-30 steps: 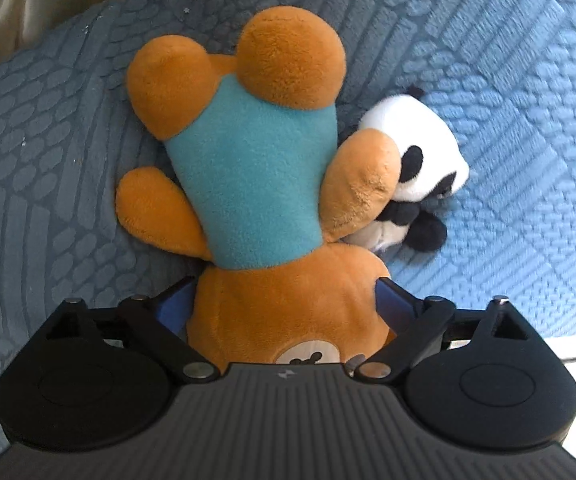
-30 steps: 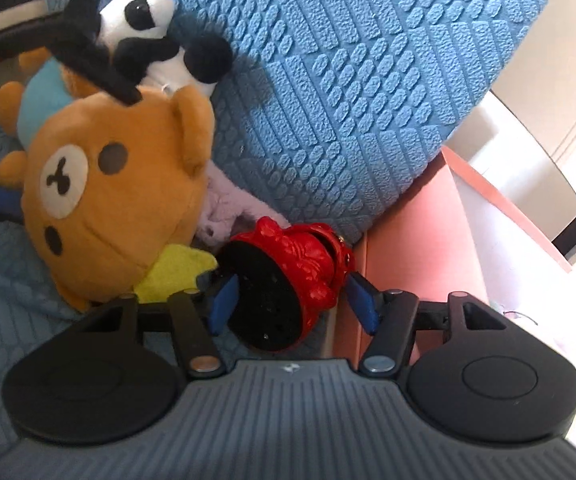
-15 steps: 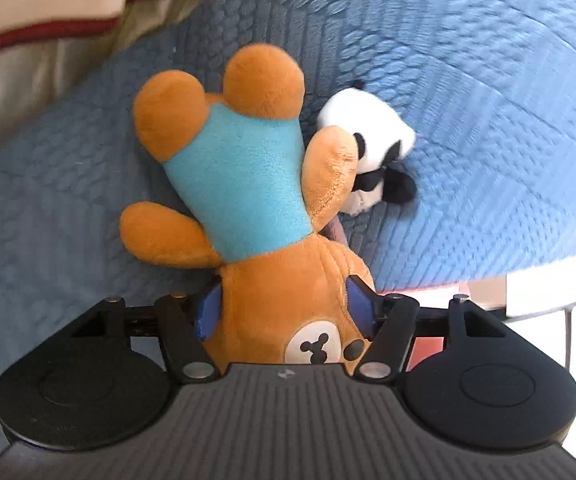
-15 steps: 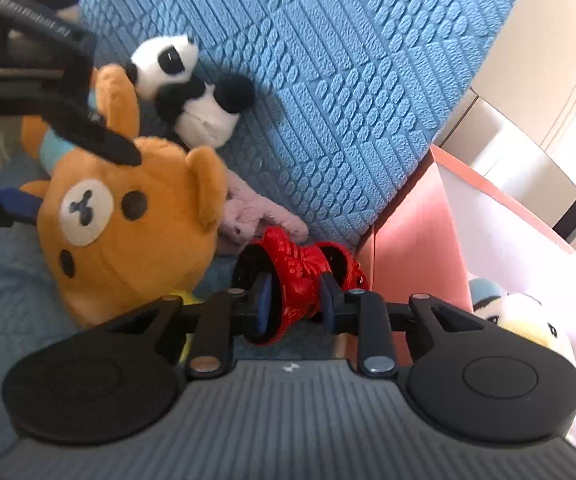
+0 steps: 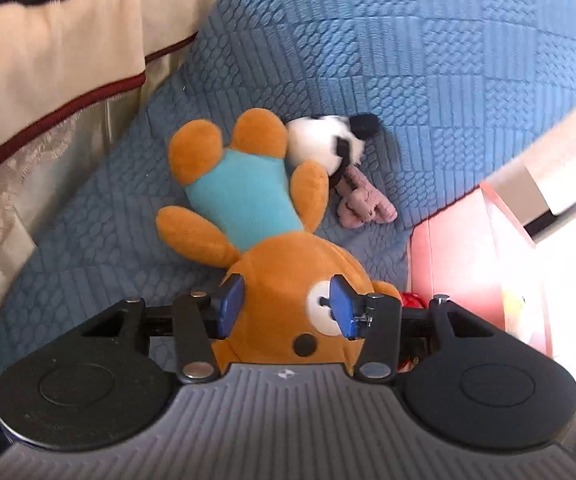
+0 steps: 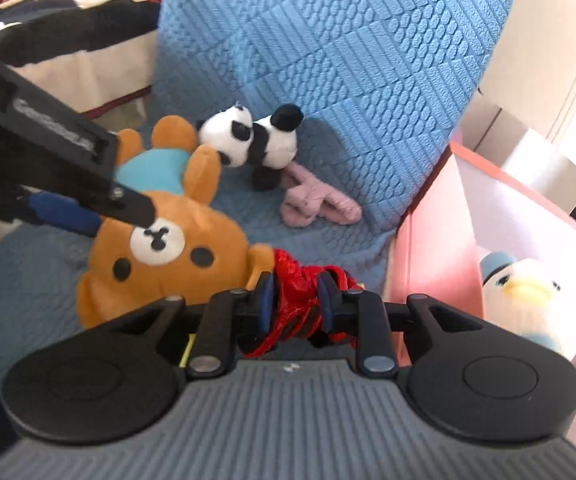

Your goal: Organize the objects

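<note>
An orange plush bear [image 5: 244,196] in a teal shirt hangs head-first in my left gripper [image 5: 287,304], whose jaws are closing, blue pads pressing both sides of its head. In the right wrist view the bear's face [image 6: 176,264] shows, with the left gripper's fingers [image 6: 128,204] on it. My right gripper [image 6: 297,302] is shut on a shiny red toy [image 6: 296,280], held just off the blue quilted seat. A small panda plush [image 6: 256,140] and a pink plush [image 6: 316,200] lie against the blue cushion [image 6: 348,60].
A pink bin [image 6: 428,256] stands at the right of the seat, with a white duck plush [image 6: 528,300] inside. A striped blanket [image 6: 68,40] lies at the upper left. Cream curtain [image 5: 48,80] hangs left of the cushion.
The left gripper closed on the bear's head, rolled and rose with it. The right gripper closed on the red toy and lifted it; the pink bin and duck came into view.
</note>
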`<state>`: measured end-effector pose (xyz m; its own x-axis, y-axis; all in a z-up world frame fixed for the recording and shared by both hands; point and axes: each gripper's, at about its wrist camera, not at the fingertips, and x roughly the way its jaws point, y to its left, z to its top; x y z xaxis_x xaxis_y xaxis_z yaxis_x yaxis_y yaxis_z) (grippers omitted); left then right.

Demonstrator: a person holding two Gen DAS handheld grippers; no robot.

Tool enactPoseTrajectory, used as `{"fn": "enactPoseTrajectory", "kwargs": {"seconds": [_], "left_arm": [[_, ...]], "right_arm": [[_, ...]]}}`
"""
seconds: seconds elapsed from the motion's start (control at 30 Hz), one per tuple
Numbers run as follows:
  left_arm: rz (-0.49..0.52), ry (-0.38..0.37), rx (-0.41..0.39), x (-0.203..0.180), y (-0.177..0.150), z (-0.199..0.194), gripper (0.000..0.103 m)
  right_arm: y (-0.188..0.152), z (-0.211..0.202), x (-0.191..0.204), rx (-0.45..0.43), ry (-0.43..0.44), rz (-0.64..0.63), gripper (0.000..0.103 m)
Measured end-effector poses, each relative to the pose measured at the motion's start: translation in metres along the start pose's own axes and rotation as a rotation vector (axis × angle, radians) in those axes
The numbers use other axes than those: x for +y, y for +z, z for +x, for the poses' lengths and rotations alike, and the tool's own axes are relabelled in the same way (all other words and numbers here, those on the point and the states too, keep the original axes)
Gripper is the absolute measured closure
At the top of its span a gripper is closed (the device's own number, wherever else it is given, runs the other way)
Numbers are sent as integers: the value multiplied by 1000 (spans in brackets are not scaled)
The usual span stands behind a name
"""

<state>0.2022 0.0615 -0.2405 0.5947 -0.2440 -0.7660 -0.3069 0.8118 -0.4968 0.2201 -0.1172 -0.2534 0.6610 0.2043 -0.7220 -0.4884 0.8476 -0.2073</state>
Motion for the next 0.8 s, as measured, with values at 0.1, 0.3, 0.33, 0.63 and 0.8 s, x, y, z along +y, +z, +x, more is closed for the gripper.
{"fn": "enactPoseTrajectory", "kwargs": {"seconds": [0.1,0.3,0.33,0.63,0.8], "left_arm": [[-28,-10,-7,4,-2,7,48],[-122,-39,17,14,7,28,19],[-137,-33,38,16,7,33,19],[-300,-88,143,34,6,59,15],[-333,-103,167,37,6,65,15]], "right_arm": [[-9,-8,0,10,39,36,76],[-16,-17,-4,-4,55,102,78],[-16,-15,-8,0,60,122,78],[-16,-27,-36,9,88,424,70],[-23,-39,-44,20,74,647,55]]}}
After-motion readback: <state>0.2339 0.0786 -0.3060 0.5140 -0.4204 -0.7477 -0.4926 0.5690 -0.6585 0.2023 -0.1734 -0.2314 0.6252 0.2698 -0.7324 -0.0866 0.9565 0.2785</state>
